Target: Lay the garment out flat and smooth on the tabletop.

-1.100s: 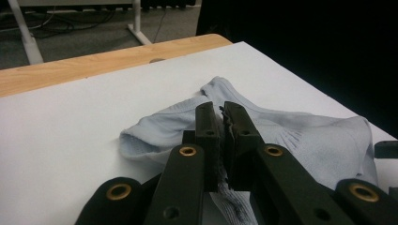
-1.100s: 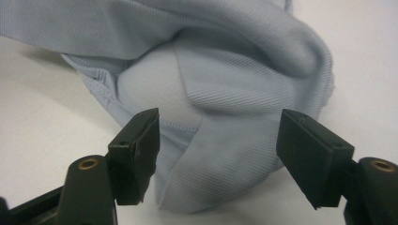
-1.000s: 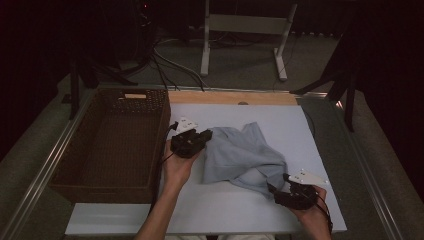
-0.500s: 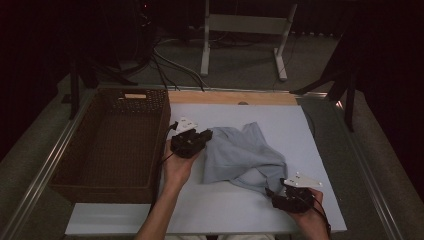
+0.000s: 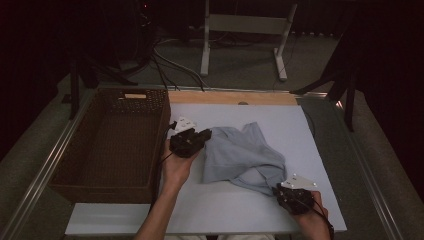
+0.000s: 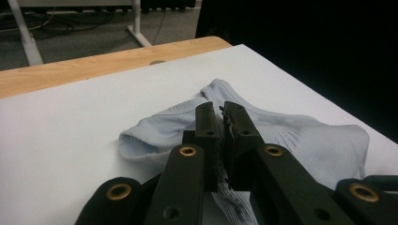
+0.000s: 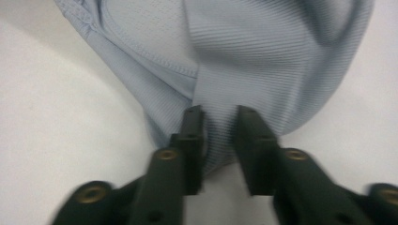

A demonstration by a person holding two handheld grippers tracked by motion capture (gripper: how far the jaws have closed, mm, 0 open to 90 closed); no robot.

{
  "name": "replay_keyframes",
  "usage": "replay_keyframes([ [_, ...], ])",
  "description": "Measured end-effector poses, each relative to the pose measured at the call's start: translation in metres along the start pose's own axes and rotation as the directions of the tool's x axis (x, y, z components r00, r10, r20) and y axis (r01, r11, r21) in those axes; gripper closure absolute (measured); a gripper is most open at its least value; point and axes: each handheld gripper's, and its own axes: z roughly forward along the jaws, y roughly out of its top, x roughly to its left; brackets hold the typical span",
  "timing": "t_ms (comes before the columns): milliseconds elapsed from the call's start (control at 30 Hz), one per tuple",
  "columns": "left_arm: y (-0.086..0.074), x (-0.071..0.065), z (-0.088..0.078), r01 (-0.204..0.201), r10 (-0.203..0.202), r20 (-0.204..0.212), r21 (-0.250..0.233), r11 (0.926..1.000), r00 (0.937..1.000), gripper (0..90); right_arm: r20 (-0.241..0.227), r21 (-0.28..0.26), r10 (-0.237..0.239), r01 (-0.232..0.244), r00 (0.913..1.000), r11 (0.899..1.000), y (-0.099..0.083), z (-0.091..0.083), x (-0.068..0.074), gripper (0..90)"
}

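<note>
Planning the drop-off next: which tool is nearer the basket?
Left. The left tool sits just beside the basket wall, shut on the cloth. The right tool is at the cloth's near corner, far across the table.

This looks like a lab or recording studio rather than a home — a white tabletop (image 5: 320,150) with a metal rail stands in a dark, black-curtained room. Loose cables (image 5: 165,60) trail over the grey floor beside a white equipment stand (image 5: 240,30).
</note>
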Motion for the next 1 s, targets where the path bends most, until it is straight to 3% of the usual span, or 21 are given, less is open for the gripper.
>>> replay_keyframes([
  [100,0.0,0.0,0.0,0.002,-0.002,0.0,-0.002,1.0,1.0,87.3,0.004,-0.012,0.011,-0.011,0.9999,1.0,0.001,-0.005,-0.004,88.9],
  [267,0.001,0.002,-0.001,0.008,-0.008,-0.004,-0.005,1.0,1.0,87.3,0.027,-0.068,0.03,-0.028,0.9992,0.997,0.006,-0.017,-0.012,90.0],
  [367,0.0,0.002,-0.001,0.006,-0.006,-0.004,-0.005,1.0,1.0,87.3,0.008,-0.084,0.049,-0.048,0.9988,0.995,0.007,-0.021,-0.014,90.0],
  [500,0.0,0.001,0.0,0.007,-0.008,-0.003,-0.005,1.0,1.0,87.3,0.037,-0.084,0.02,-0.017,0.9991,0.996,0.008,-0.02,-0.009,90.0],
  [633,0.0,0.001,0.0,0.001,-0.001,0.001,0.001,1.0,1.0,87.3,0.059,-0.081,0.031,-0.027,0.9977,0.996,0.008,-0.022,-0.015,90.0],
  [767,0.0,-0.001,0.0,0.003,-0.003,0.005,-0.003,1.0,1.0,87.3,0.01,-0.071,0.059,-0.058,0.9982,0.996,0.006,-0.021,-0.019,89.7],
  [833,0.0,-0.001,0.001,0.003,-0.003,0.007,-0.004,1.0,1.0,87.3,-0.002,-0.06,0.05,-0.05,0.9987,0.997,0.004,-0.017,-0.015,87.1],
  [867,0.0,-0.001,0.001,0.003,-0.003,0.008,-0.003,1.0,1.0,87.3,-0.007,-0.057,0.046,-0.047,0.9989,0.997,0.003,-0.015,-0.012,80.8],
  [1000,0.0,-0.002,0.002,0.004,-0.003,0.01,-0.005,1.0,0.9999,87.3,-0.02,-0.057,0.043,-0.044,0.9989,0.997,0.003,-0.012,-0.005,69.3],
])
